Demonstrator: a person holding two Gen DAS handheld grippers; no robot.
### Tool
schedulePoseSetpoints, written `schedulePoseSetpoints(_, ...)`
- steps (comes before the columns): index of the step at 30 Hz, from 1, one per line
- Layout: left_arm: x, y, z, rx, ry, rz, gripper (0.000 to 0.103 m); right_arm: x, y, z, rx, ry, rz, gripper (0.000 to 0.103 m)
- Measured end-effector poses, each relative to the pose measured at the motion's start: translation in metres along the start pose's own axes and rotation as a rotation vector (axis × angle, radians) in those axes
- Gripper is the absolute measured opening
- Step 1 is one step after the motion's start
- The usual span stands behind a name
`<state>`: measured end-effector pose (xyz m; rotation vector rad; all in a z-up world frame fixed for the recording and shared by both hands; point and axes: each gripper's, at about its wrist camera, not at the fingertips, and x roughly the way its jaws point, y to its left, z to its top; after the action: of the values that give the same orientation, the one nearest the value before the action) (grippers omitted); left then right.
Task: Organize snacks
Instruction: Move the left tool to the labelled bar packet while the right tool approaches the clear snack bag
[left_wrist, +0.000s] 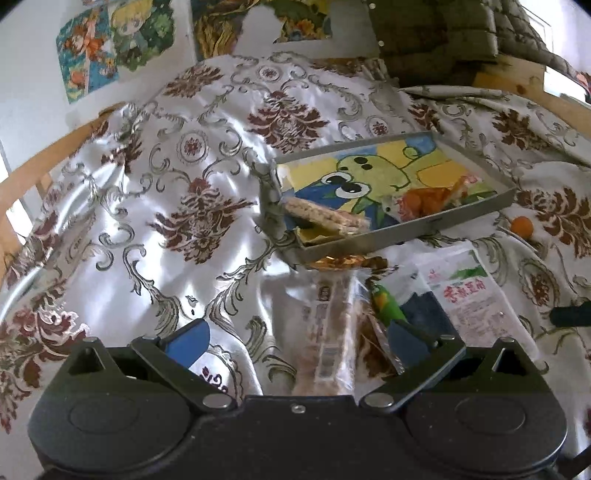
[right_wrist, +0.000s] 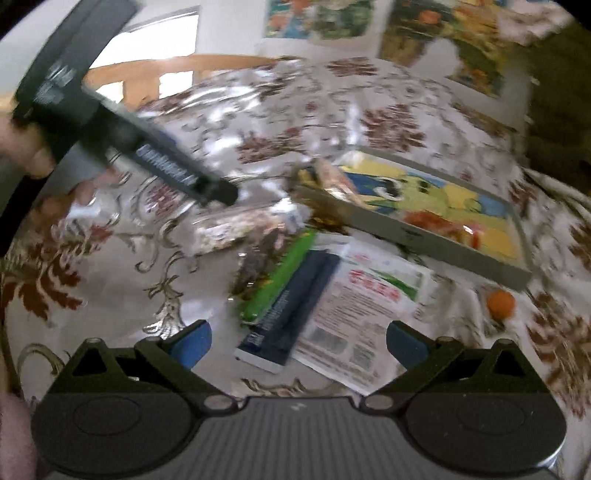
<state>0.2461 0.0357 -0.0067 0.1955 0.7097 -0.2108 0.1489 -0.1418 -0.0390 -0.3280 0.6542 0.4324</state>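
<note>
A grey tray (left_wrist: 406, 230) with a cartoon frog picture lies on the patterned cloth. A clear-wrapped cracker bar (left_wrist: 325, 218) and an orange snack pack (left_wrist: 428, 201) lie in it. My left gripper (left_wrist: 299, 339) is open, its blue pads either side of a clear-wrapped snack bar (left_wrist: 328, 332) lying on the cloth. My right gripper (right_wrist: 299, 341) is open above a dark blue box (right_wrist: 291, 310), a green packet (right_wrist: 284, 273) and a white packet (right_wrist: 365, 306). The tray (right_wrist: 443, 243) shows blurred in the right wrist view, as does the left gripper's finger (right_wrist: 177, 173).
A small orange ball (left_wrist: 521, 226) lies right of the tray, and it also shows in the right wrist view (right_wrist: 500, 303). A wooden frame (left_wrist: 40, 162) borders the cloth. Posters (left_wrist: 110, 44) hang on the back wall. A white packet (left_wrist: 469, 295) lies in front of the tray.
</note>
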Motion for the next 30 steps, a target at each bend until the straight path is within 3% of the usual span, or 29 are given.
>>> schedulePoseSetpoints(4,0.006,0.006,-0.001,-0.020,-0.009,-0.011,0.102,0.022,0.023,0.007,-0.161,-0.052,-0.026,0.103)
schedulePoseSetpoints(11,0.031,0.011,0.000,0.006,0.047,-0.037,0.102,0.050,0.044,0.015,-0.195,-0.075,-0.023,0.102)
schedulePoseSetpoints(14,0.040,0.009,0.001,0.038,0.061,-0.002,0.102,0.061,0.043,0.016,-0.189,-0.059,-0.023,0.094)
schedulePoseSetpoints(23,0.057,0.004,0.002,0.021,0.073,-0.065,0.100,0.078,0.044,0.025,-0.188,-0.054,0.003,0.074)
schedulePoseSetpoints(30,0.069,0.007,0.001,0.000,0.099,-0.085,0.099,0.083,0.043,0.022,-0.193,-0.051,-0.009,0.070)
